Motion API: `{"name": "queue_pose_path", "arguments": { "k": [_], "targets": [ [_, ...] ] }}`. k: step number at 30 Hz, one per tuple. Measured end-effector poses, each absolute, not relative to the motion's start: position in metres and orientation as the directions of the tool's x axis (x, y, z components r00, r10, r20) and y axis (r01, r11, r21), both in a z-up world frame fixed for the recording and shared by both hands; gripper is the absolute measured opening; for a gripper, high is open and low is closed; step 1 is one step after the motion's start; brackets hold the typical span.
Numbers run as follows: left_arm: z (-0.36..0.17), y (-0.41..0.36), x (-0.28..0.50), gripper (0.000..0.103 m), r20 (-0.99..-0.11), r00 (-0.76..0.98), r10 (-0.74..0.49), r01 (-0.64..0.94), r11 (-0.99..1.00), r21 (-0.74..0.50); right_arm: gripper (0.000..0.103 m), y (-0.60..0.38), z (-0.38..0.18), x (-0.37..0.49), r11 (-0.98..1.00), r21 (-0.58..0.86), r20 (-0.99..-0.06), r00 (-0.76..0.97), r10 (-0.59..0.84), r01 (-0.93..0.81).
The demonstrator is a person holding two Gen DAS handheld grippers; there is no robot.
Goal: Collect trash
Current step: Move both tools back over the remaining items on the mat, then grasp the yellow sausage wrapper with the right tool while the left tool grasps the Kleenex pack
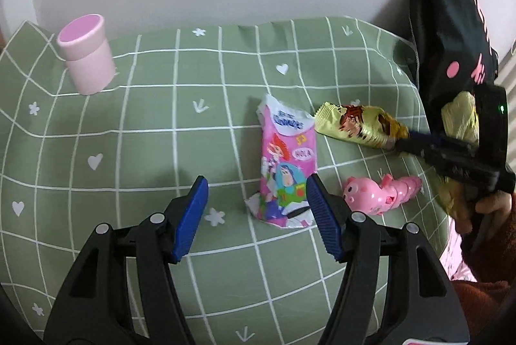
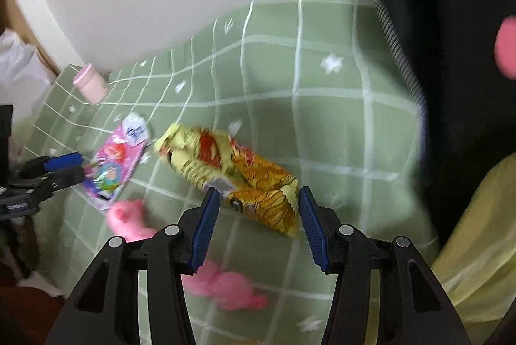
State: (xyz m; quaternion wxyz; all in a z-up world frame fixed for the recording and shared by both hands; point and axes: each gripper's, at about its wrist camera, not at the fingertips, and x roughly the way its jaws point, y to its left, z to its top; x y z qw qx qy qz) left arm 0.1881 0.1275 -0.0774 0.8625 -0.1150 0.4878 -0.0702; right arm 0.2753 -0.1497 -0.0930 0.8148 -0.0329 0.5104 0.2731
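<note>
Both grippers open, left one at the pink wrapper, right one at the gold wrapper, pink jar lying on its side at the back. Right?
One thing is off: the pink jar stands upright with its lid on, as the left wrist view shows. The rest holds: the left gripper is open at the pink wrapper, and the right gripper is open at the gold wrapper.
</note>
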Motion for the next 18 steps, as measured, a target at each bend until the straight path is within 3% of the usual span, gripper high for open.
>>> {"name": "queue_pose_path", "arguments": {
  "k": [2,5,9,18],
  "targets": [
    [-0.075,0.135,0.188,0.060,-0.823,0.522,-0.225,-0.007,0.964,-0.268,0.048,-0.139,-0.088,0.265,0.791,0.284,-0.832,0.271,0.484,-0.542],
    [-0.073,0.143,0.190,0.060,-0.820,0.532,-0.208,-0.032,0.964,-0.265,0.048,-0.125,-0.072,0.257,0.750,0.241,-0.816,0.290,0.501,-0.616],
    [-0.074,0.152,0.189,0.060,-0.818,0.540,-0.197,-0.055,0.962,-0.267,0.048,-0.104,-0.063,0.269,0.719,0.139,-0.824,0.323,0.465,-0.681],
    [-0.073,0.164,0.183,0.060,-0.814,0.555,-0.172,-0.088,0.961,-0.263,0.045,-0.053,-0.104,0.304,0.647,0.080,-0.905,0.217,0.365,-0.758]
  ]
}}
